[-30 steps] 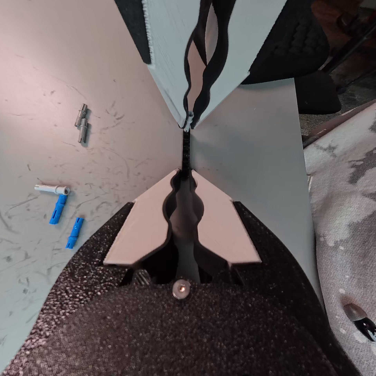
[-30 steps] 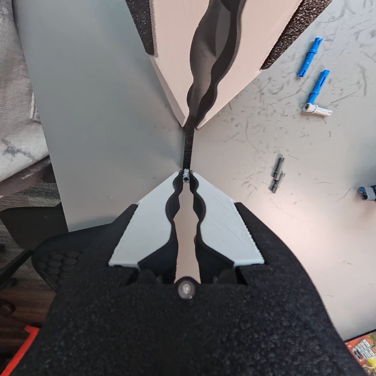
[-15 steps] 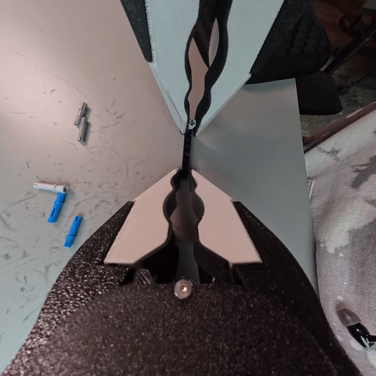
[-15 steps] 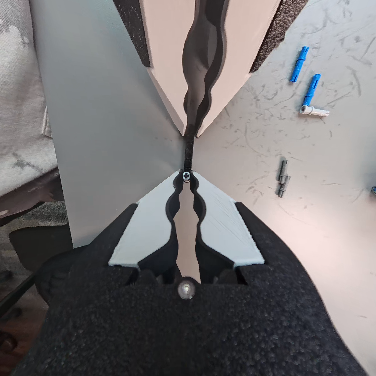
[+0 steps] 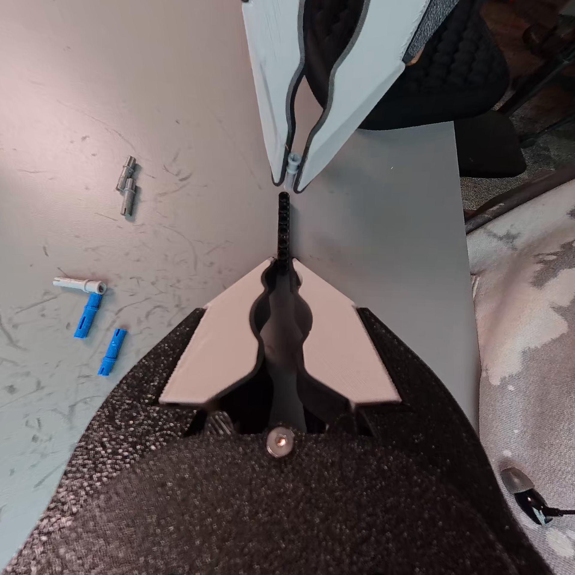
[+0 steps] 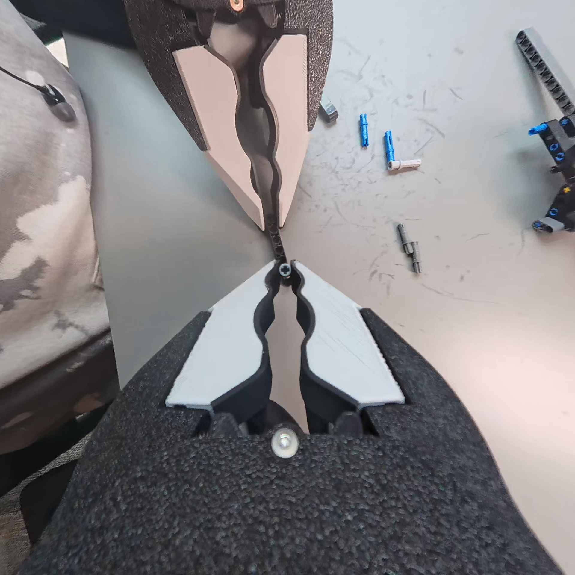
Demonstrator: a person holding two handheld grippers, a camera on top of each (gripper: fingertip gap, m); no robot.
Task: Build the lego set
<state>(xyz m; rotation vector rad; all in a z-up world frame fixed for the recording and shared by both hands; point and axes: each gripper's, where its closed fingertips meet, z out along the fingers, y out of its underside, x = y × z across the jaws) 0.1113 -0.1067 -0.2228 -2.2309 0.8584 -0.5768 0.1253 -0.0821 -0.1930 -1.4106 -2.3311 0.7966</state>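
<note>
While each claw stays clamped, left [image 5: 283,264] on black beam [image 5: 283,227], right [image 6: 285,270] on grey pin [image 6: 285,269], scuffed grey table [image 5: 186,93] bears loose pins.

Left gripper [image 5: 284,264]: pale pinkish-white wedge fingers with wavy black inner pads, set in a black grainy body with one silver screw [image 5: 280,443]. Right gripper [image 6: 284,270]: same build, lighter grey-white fingers, its own silver screw [image 6: 284,443].
</note>
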